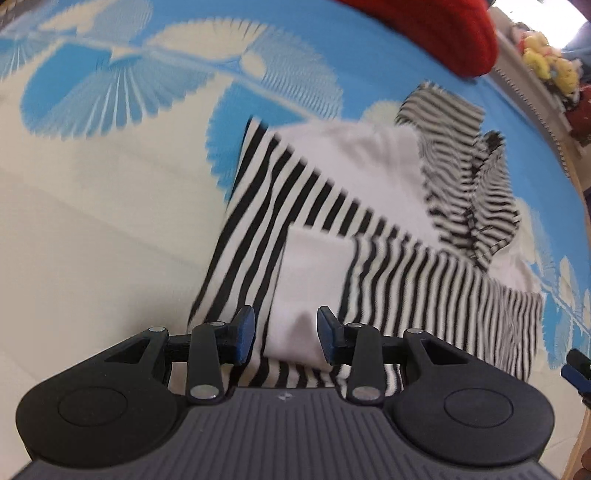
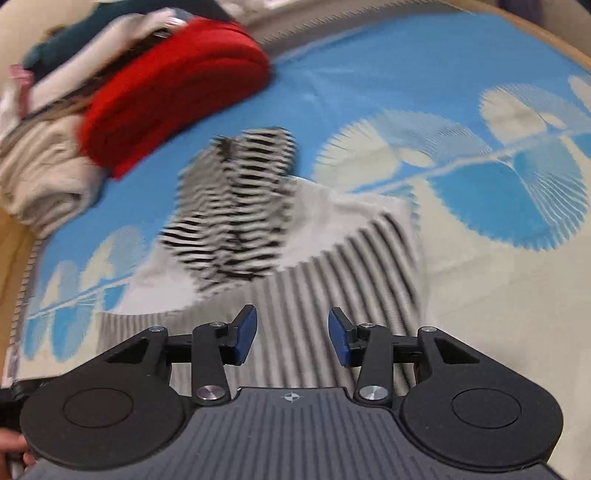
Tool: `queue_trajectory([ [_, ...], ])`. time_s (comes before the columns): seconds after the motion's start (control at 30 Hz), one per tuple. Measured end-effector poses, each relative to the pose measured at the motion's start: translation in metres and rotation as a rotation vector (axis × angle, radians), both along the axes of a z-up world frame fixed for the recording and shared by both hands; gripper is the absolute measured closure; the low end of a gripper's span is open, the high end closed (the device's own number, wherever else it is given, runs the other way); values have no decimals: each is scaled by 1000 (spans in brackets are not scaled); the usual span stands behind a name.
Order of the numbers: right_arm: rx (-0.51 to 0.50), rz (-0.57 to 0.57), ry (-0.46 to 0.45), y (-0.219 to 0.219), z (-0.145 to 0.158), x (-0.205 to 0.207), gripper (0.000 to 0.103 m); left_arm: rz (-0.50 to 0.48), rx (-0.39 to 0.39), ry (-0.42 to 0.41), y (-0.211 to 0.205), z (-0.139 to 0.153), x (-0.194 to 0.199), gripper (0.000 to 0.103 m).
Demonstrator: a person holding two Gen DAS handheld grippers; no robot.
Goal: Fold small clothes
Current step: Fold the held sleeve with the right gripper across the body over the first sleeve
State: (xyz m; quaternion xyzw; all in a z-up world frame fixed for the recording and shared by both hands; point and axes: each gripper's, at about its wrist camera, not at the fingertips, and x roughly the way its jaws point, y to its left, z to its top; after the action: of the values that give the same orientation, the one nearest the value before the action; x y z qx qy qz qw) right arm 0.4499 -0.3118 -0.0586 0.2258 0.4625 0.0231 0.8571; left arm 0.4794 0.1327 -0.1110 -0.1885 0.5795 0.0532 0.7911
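A small black-and-white striped garment (image 1: 369, 236) with white panels lies spread on the blue and cream patterned bedsheet (image 1: 110, 184). Its striped sleeve (image 1: 476, 192) is bunched on top at the far right. My left gripper (image 1: 286, 334) is open just above the garment's near edge, over a white pocket patch (image 1: 314, 269), holding nothing. In the right wrist view the same garment (image 2: 332, 266) lies ahead with the bunched sleeve (image 2: 236, 206) at its far left. My right gripper (image 2: 291, 334) is open over the striped part, empty.
A folded red garment (image 2: 173, 99) tops a pile of cream and dark clothes (image 2: 44, 173) at the far left of the right wrist view; it shows at the top of the left wrist view (image 1: 443, 29). Stuffed toys (image 1: 550, 62) sit beyond the bed edge. The right gripper's tip (image 1: 576, 373) shows there.
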Motion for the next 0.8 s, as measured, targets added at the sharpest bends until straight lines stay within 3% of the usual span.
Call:
queue_trajectory([
  [0.1,26,-64,67,-17,-12,3,57,4,6,40,-2,-16,1,63],
  [0.13,58,-77,82,-22,-15,3,57,-1,3,50,-3,-20,0,68],
  [0.17,82,-84,89,-26,-16,4,57,-12,5,50,-6,-23,0,75],
  [0.2,98,-91,90,-29,-15,3,57,-31,17,40,-9,-22,-1,95],
  [0.23,100,-96,85,-30,-13,3,57,-48,47,28,-12,-19,-2,99],
  [0.33,87,-111,76,-34,-11,3,57,-75,142,-45,-20,6,-9,100],
  [0.43,103,-127,94,-37,-18,3,57,-52,165,-78,-26,30,-20,99],
  [0.53,122,-155,160,-39,-34,2,57,-23,193,-29,-28,25,-21,99],
  [0.63,109,-191,253,-41,-57,0,57,1,165,30,-23,16,-17,99],
  [0.8,49,-215,352,-42,-83,-3,57,2,177,-72,-21,33,-14,92],
])
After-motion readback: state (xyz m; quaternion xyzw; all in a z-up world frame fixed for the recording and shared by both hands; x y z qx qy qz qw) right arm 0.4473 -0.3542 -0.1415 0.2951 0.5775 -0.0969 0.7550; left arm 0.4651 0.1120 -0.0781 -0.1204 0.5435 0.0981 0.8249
